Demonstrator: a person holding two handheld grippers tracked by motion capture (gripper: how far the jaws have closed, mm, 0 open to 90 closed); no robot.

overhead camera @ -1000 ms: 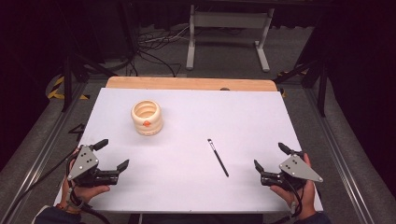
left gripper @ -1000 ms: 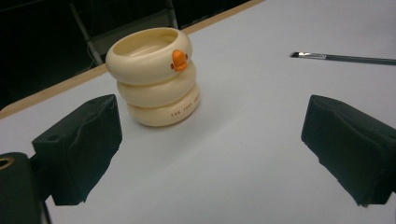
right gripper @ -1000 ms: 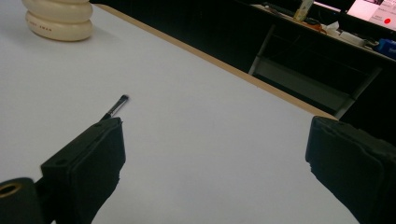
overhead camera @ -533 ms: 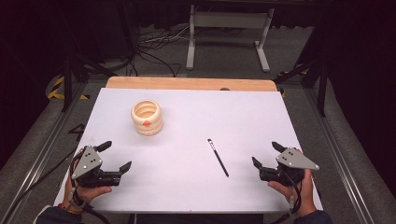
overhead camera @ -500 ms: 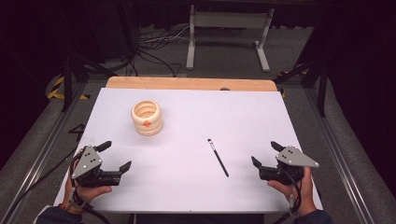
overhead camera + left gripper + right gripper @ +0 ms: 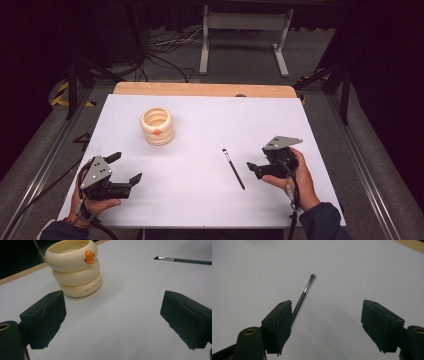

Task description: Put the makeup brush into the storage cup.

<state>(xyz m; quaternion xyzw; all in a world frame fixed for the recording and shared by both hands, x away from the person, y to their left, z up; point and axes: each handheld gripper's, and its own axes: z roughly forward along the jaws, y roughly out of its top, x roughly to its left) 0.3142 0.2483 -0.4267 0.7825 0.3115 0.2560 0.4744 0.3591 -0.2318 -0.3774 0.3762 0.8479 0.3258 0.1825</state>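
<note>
Lying flat: thin black brush (image 6: 233,169) on the white tabletop (image 6: 200,125), right of centre, nearer the front edge than the back
Brush tip: bristle end points toward the back edge, handle end toward the front-right corner
Brush contact: nothing touching it; in the right gripper view (image 6: 302,298) its handle runs behind the left jaw, not between the pads
Right gripper (image 6: 257,167): just beside the brush on its right, jaws pointing at it, held in the person's right hand (image 6: 295,175)
Right jaws: apart with bare table between them, gripping nothing; they have just been closing
Left gripper (image 6: 125,170): near the front-left corner, in the left hand (image 6: 92,202), well apart from the brush
Left jaws: spread wide, released, nothing between them, pads (image 6: 45,318) over bare table
Holder: cream ringed cup with an orange duck bill (image 6: 157,126), upright, left of centre toward the back edge, well apart from both grippers
Back edge: strip of bare wood (image 6: 205,89) beyond the white sheet
</note>
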